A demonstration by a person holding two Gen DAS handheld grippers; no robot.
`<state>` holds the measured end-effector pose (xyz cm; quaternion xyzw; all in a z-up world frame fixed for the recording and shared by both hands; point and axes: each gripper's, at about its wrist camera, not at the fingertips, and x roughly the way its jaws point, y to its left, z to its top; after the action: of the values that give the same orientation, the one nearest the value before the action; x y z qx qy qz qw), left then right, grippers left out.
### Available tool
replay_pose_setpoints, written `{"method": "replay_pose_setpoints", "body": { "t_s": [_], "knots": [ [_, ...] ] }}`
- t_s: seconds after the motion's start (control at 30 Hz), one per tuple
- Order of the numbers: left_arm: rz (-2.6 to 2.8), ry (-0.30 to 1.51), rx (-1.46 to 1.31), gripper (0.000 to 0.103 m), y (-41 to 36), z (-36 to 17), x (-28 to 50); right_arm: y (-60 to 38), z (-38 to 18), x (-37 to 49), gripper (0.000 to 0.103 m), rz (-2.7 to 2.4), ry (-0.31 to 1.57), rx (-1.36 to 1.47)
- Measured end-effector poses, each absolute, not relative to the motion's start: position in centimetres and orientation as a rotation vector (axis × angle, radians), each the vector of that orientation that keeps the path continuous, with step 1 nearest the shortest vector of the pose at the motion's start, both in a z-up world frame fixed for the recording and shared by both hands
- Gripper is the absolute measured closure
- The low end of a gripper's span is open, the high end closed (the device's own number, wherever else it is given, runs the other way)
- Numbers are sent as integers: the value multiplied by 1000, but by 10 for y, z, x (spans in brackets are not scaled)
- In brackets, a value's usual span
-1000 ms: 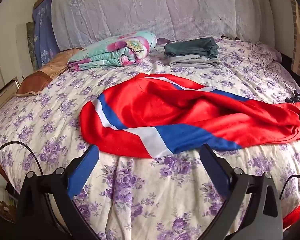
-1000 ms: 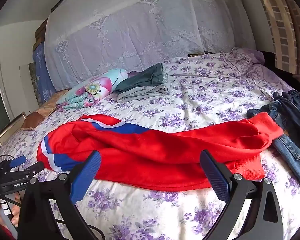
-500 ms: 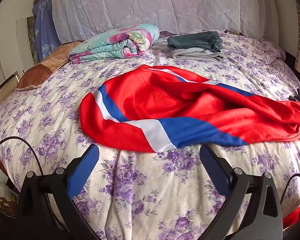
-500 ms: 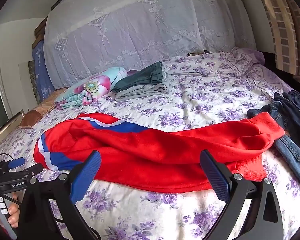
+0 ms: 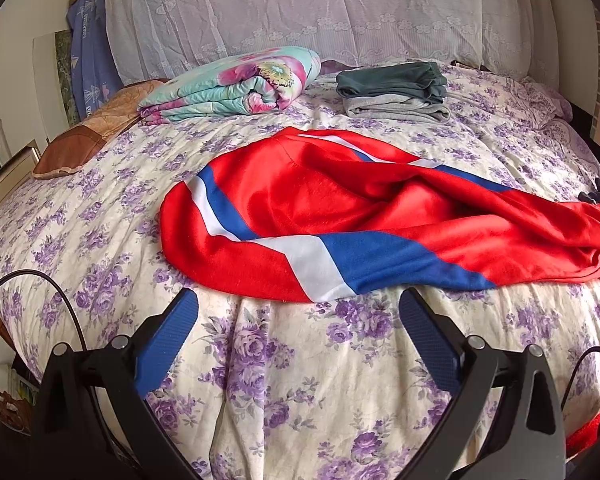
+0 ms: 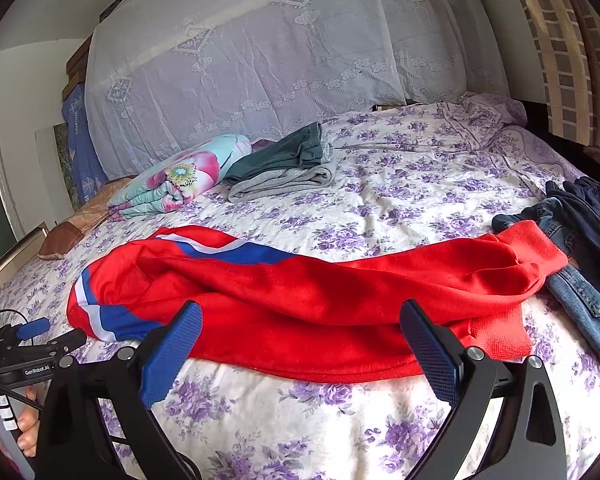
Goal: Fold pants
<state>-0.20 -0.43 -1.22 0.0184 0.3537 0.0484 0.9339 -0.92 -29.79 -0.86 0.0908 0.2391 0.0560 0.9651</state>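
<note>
- The bed (image 5: pixel 300 380) wears a cream cover printed with purple flowers.
- Red pants (image 5: pixel 340 220) with blue and white stripes lie rumpled across its middle.
- A rolled floral quilt (image 5: pixel 228 88) and a folded green and grey clothes stack (image 5: pixel 396 92) sit near the head.
- A brown pillow (image 5: pixel 88 140) lies at the left edge.
- Denim jeans (image 6: pixel 580 292) lie at the right edge, touching the pants' cuff.

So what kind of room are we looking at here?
Most likely a home bedroom: a large bed under a purple-flowered cover, a folded floral quilt by the lace-draped headboard, and red pants spread out for folding.
</note>
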Motion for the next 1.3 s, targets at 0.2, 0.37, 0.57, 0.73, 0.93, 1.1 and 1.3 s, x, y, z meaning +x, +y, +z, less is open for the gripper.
{"method": "replay_pose_setpoints", "body": {
  "t_s": [0.2, 0.37, 0.57, 0.73, 0.93, 1.1, 1.3],
  "knots": [
    [100, 728, 38, 5, -3, -15, -3, -298, -9, -9, 3, 113, 484, 183],
    [101, 731, 37, 5, -2, -16, -3, -298, -9, -9, 3, 114, 486, 184],
    [101, 730, 38, 5, -2, -16, -3, -298, -10, -10, 3, 113, 485, 184],
    [101, 731, 37, 5, -2, -16, -3, -299, -10, -10, 3, 113, 484, 186],
    [100, 733, 38, 5, -2, -16, -3, -299, -10, -11, 3, 113, 485, 188],
    [99, 733, 36, 5, -1, -17, -3, -299, -11, -12, 3, 113, 484, 188],
    [99, 734, 37, 5, -2, -17, -3, -300, -10, -11, 3, 113, 485, 189]
  ]
}}
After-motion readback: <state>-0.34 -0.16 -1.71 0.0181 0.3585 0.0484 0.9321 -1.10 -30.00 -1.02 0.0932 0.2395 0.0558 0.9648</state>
